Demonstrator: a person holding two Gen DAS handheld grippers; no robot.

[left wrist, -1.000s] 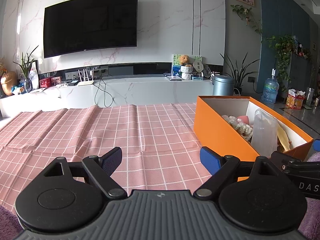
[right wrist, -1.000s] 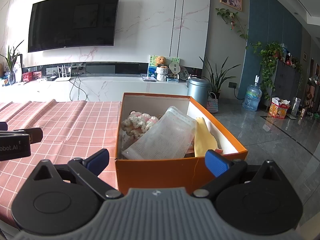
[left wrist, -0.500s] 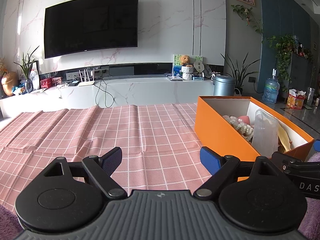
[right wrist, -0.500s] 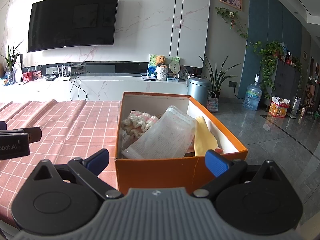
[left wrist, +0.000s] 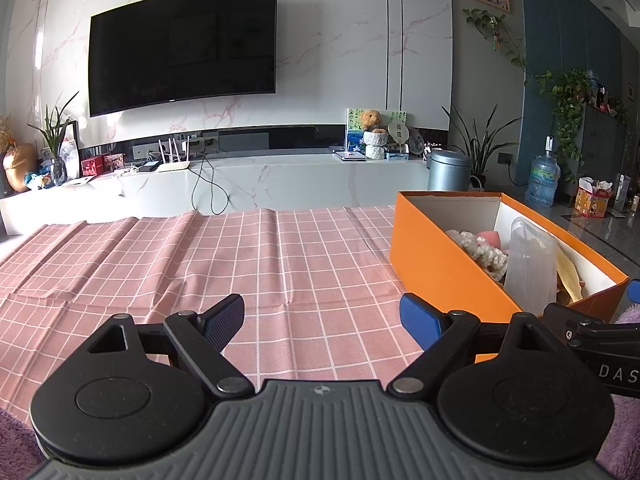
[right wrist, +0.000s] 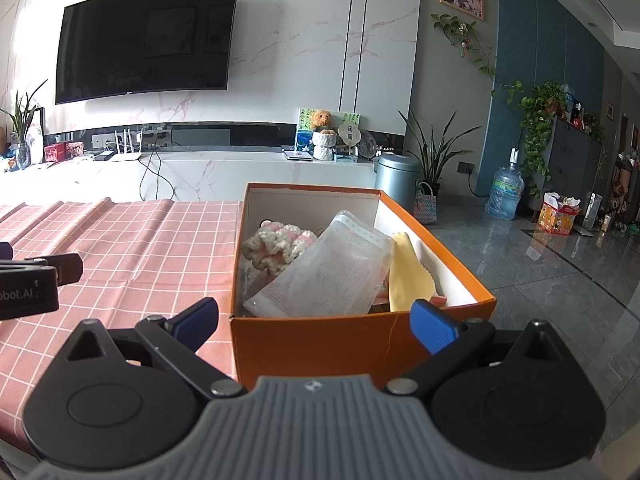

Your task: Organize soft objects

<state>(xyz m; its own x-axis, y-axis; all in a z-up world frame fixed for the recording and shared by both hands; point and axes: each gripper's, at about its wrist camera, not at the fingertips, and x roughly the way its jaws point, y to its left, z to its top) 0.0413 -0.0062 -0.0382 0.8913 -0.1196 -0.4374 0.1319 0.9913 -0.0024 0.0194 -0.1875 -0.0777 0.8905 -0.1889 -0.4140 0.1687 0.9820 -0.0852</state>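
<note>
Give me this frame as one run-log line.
left gripper: open, empty, over pink checked cloth | right gripper: open, empty, at orange box near wall | box: crochet piece, clear pouch, yellow cloth

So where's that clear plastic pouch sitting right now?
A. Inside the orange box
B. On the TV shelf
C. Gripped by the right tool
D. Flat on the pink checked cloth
A: the clear plastic pouch leans inside the orange box, beside a crocheted piece and a yellow cloth.
</note>
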